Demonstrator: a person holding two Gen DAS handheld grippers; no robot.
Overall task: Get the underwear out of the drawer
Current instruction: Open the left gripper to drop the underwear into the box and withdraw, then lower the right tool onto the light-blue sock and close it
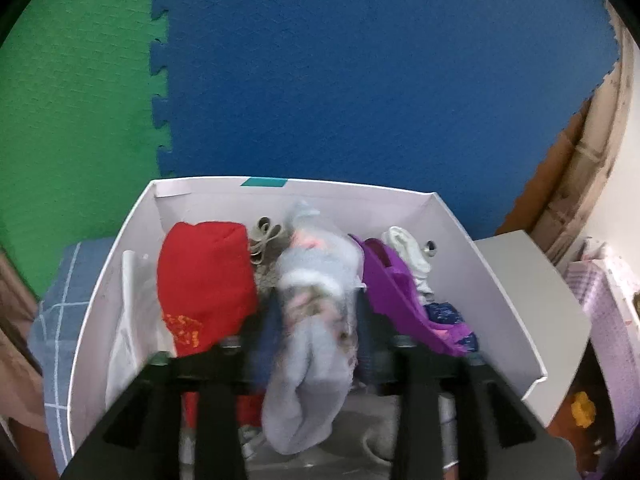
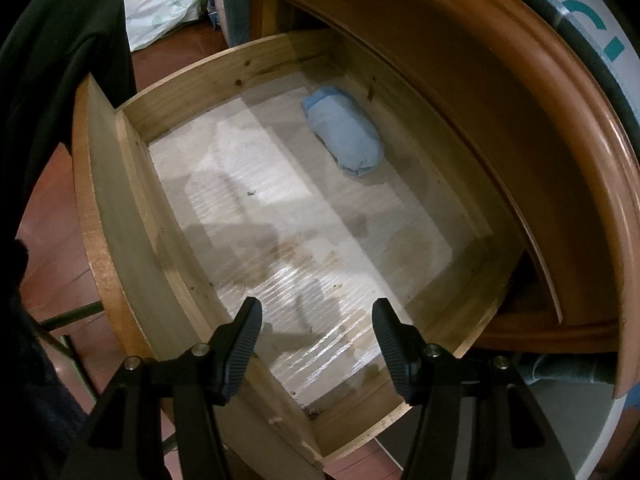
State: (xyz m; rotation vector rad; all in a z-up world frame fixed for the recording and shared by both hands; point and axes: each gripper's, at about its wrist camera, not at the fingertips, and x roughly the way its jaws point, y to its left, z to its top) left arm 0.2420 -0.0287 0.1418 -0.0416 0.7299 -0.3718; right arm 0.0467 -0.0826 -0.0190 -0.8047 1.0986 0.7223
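A pale grey-blue piece of underwear (image 1: 308,360), blurred, hangs into a white box (image 1: 480,280). It lies between the fingers of my left gripper (image 1: 319,304), whose jaws stand apart around it without visibly pinching it. In the right wrist view a wooden drawer (image 2: 132,216) is pulled out. One folded light blue piece of underwear (image 2: 342,136) lies near its far side. My right gripper (image 2: 316,316) hangs open over the drawer's near end with nothing between its fingers.
The box also holds a red garment (image 1: 206,280), a purple garment (image 1: 396,296) and a white piece (image 1: 404,248). It stands on blue (image 1: 360,80) and green (image 1: 72,120) foam mats. A person's dark sleeve (image 2: 60,60) is left of the drawer. The dresser top (image 2: 540,120) overhangs it.
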